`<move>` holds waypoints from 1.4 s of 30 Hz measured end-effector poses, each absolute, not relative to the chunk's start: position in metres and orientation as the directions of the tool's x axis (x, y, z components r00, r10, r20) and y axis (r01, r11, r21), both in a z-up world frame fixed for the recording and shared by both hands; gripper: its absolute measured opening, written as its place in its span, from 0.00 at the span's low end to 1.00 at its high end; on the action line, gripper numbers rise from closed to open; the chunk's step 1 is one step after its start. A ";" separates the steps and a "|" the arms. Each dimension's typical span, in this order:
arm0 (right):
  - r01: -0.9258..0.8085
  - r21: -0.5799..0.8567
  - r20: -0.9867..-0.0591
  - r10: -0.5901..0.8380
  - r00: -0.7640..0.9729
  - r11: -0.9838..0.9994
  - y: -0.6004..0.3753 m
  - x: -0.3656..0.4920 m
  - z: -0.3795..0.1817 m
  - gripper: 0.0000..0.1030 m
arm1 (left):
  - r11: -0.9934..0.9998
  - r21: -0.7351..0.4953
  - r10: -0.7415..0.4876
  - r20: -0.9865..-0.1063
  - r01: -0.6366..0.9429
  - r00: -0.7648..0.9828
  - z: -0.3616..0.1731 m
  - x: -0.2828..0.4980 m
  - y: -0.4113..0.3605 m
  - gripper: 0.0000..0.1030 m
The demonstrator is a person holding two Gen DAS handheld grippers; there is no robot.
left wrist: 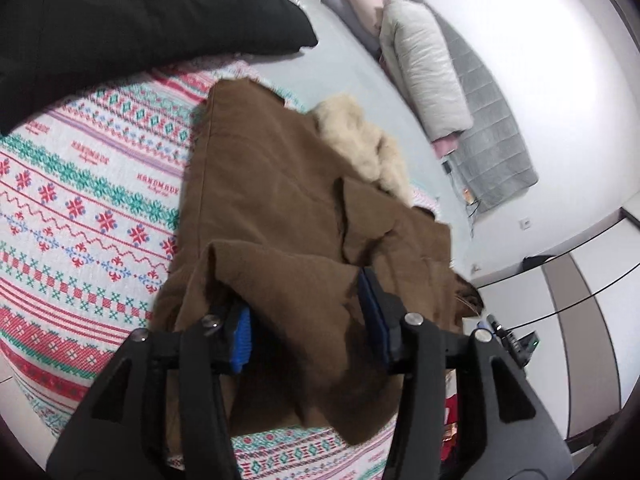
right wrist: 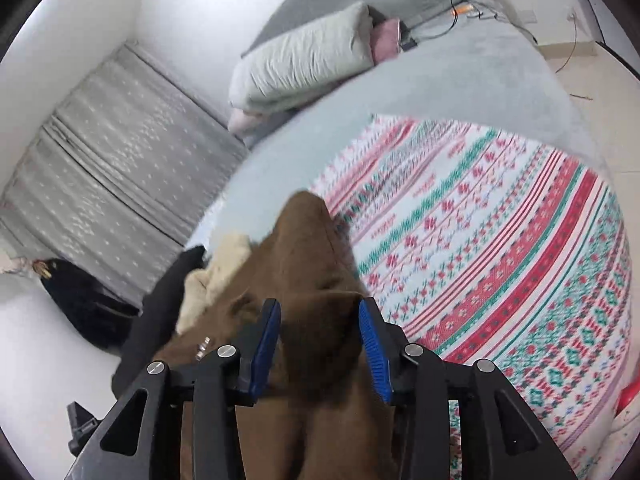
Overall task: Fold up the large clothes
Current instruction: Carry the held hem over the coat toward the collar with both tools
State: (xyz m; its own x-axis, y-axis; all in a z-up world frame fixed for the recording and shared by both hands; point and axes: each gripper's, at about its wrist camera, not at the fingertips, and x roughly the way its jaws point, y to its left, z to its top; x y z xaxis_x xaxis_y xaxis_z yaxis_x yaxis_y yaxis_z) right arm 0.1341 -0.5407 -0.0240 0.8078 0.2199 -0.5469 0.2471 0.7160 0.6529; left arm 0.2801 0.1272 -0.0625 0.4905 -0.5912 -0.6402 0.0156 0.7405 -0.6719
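Observation:
A brown coat [left wrist: 272, 184] with a cream fur collar [left wrist: 360, 140] lies partly folded on a patterned blanket [left wrist: 80, 184] spread over the bed. My left gripper [left wrist: 303, 292] stands open at the coat's near edge; a fold of brown cloth drapes over its left blue pad and fills the gap, with the pads apart. In the right wrist view the coat [right wrist: 308, 240] rises in a ridge between the fingers of my right gripper [right wrist: 320, 304], which is open with both blue pads clear of the cloth. The fur collar [right wrist: 216, 276] shows to its left.
A black garment [left wrist: 120, 20] lies on the bed at the upper left. A rolled pale quilt [left wrist: 424, 68] and a grey mat [left wrist: 492, 128] sit along the far wall. The patterned blanket [right wrist: 500, 240] stretches to the right. A grey curtain [right wrist: 112, 160] hangs at the left.

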 end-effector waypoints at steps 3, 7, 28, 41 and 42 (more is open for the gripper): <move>0.260 0.604 -0.567 0.177 0.804 0.753 -0.542 0.130 -0.017 0.42 | 0.752 -0.659 -0.564 -0.637 0.008 0.525 -0.055 0.277 0.136 0.51; 0.282 0.497 -0.633 0.121 0.765 0.821 -0.531 0.137 -0.017 0.50 | 0.801 -0.599 -0.469 -0.625 0.002 0.623 -0.041 0.264 0.156 0.64; 0.231 0.360 -0.708 0.103 0.698 0.904 -0.495 0.194 -0.056 0.54 | 0.950 -0.243 -0.311 -0.770 0.194 0.557 -0.085 0.330 0.087 0.53; 0.160 0.200 -0.605 -0.007 0.796 0.967 -0.451 0.180 -0.008 0.09 | 0.979 -0.156 -0.204 -0.701 0.131 0.683 -0.057 0.313 0.073 0.09; 0.160 0.184 -0.601 -0.017 0.799 0.970 -0.448 0.179 -0.004 0.09 | 0.980 -0.155 -0.196 -0.696 0.121 0.691 -0.053 0.312 0.074 0.09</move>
State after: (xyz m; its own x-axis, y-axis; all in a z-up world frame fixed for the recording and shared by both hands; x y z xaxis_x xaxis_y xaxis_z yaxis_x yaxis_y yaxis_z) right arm 0.1787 -0.4479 -0.0044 0.7992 -0.0174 -0.6008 0.1595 0.9699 0.1841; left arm 0.3122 0.0741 -0.0531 0.6909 -0.1958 -0.6960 0.1214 0.9804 -0.1553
